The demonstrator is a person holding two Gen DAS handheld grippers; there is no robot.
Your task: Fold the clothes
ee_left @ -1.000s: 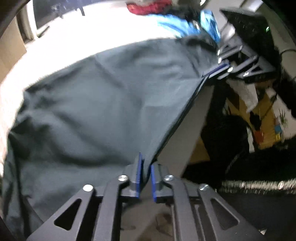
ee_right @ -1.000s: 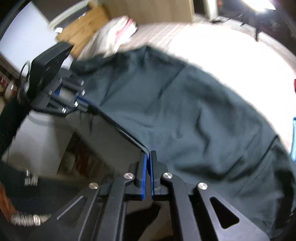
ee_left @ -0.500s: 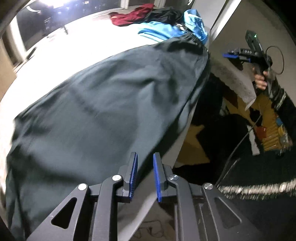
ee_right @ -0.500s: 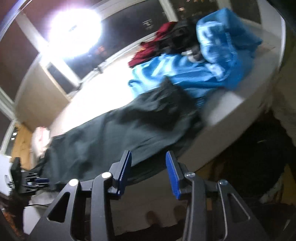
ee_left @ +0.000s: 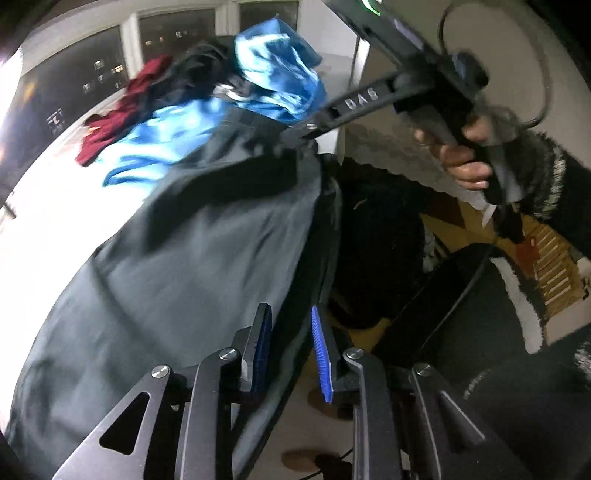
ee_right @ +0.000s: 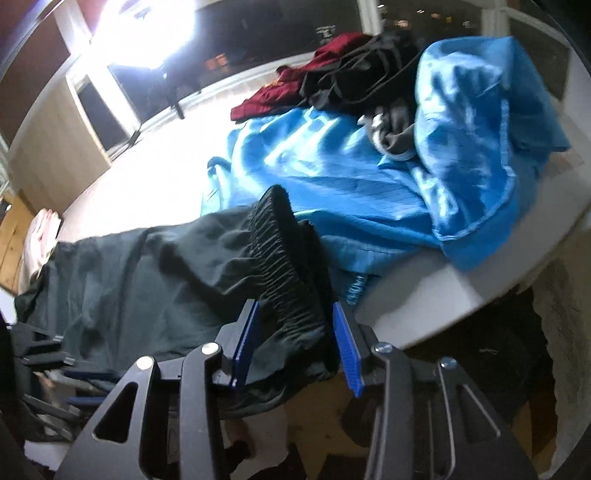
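Dark green trousers (ee_right: pixel 155 280) spread along the white table (ee_right: pixel 436 295), from the left edge of the right wrist frame towards its centre. Elastic waistband (ee_right: pixel 284 273) bunched and raised at lower centre, hanging partly over the near table edge. Right gripper (ee_right: pixel 291 343) at the bottom of that frame, blue pads apart, waistband between them but not pressed by either pad, as far as seen. Left gripper (ee_left: pixel 290 350) at the bottom centre of the left wrist frame, jaws opening, blue pads apart; the trousers' edge ran down between them, blurred, with no clamp seen. Same garment filled the left and centre of that frame, much smeared by motion. Blue garment (ee_right: pixel 406 177) crumpled at centre right of the right wrist frame, just behind the waistband. On top of it, black clothing (ee_right: pixel 362 77); beside that, a dark red piece (ee_right: pixel 295 88). Bright lamp (ee_right: pixel 144 29) at upper left. Hand (ee_left: pixel 461 155) gripping the other tool's handle, upper right of the left wrist frame.
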